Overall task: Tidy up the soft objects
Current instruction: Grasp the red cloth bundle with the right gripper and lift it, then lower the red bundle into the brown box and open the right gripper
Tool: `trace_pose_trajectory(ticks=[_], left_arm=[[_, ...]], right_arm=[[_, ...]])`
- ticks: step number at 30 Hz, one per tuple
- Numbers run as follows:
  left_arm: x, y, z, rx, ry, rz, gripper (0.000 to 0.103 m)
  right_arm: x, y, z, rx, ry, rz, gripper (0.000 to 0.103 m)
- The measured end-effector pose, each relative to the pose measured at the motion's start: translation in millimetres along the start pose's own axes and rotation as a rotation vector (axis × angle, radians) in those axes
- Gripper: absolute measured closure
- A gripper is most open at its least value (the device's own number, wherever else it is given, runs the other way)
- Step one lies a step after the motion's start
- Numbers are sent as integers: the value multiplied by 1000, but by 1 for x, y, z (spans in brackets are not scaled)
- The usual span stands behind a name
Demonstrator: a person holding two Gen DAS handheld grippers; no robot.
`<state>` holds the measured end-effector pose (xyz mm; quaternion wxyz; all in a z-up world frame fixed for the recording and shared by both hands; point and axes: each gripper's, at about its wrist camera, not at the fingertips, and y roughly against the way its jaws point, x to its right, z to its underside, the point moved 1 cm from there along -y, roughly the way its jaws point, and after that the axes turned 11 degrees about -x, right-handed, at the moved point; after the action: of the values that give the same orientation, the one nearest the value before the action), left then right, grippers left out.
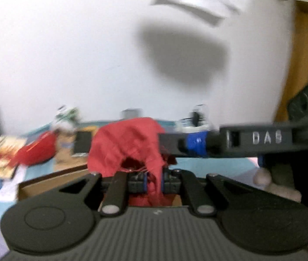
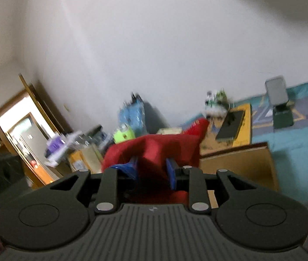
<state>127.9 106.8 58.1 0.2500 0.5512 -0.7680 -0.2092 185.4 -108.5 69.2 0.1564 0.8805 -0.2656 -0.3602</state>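
Note:
A red cloth (image 1: 127,143) hangs lifted over an open cardboard box (image 1: 51,180). My left gripper (image 1: 154,181) is shut on its lower fold, and a strip of cloth trails down between the fingers. Reaching in from the right, my right gripper (image 1: 175,146) pinches the cloth's right edge. In the right wrist view the same red cloth (image 2: 154,148) bunches between the blue pads (image 2: 172,174) of the right gripper (image 2: 151,173), which press on it. A second red soft item (image 1: 36,150) lies on the bed behind.
The cardboard box (image 2: 236,165) sits on a teal bed cover (image 2: 295,139). Behind it lie a phone on a yellow box (image 2: 232,126), a green stand (image 2: 281,113), a white-green toy (image 2: 217,102) and a picture book (image 1: 1,156). A wooden cabinet (image 2: 23,117) stands left.

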Motion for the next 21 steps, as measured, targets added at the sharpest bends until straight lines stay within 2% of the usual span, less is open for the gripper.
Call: trace_pose_trajectory(ticks=[4, 6, 9, 11, 12, 14, 15, 17, 21], left_arm=[[-42, -30, 14, -109, 70, -107, 99], [-64, -33, 26, -159, 106, -124, 99], [-84, -59, 39, -253, 141, -159, 99], [-96, -63, 52, -283, 157, -166, 98], [-99, -63, 58, -292, 159, -158, 96], [-98, -65, 64, -295, 145, -161, 72], [-98, -65, 66, -287, 133, -167, 56], [-96, -68, 67, -272, 116, -175, 57], [-98, -70, 70, -281, 105, -177, 57]], right_arm=[[13, -65, 9, -99, -26, 33, 94], [14, -90, 17, -142, -33, 49, 94], [15, -115, 32, -221, -44, 68, 92], [14, -125, 38, -254, -34, 120, 89], [17, -127, 41, -270, -42, 153, 89], [29, -124, 44, -290, -106, 187, 89], [37, -120, 45, -295, -156, 204, 89], [51, -111, 48, -300, -236, 253, 89], [69, -87, 56, -323, -269, 446, 89]])
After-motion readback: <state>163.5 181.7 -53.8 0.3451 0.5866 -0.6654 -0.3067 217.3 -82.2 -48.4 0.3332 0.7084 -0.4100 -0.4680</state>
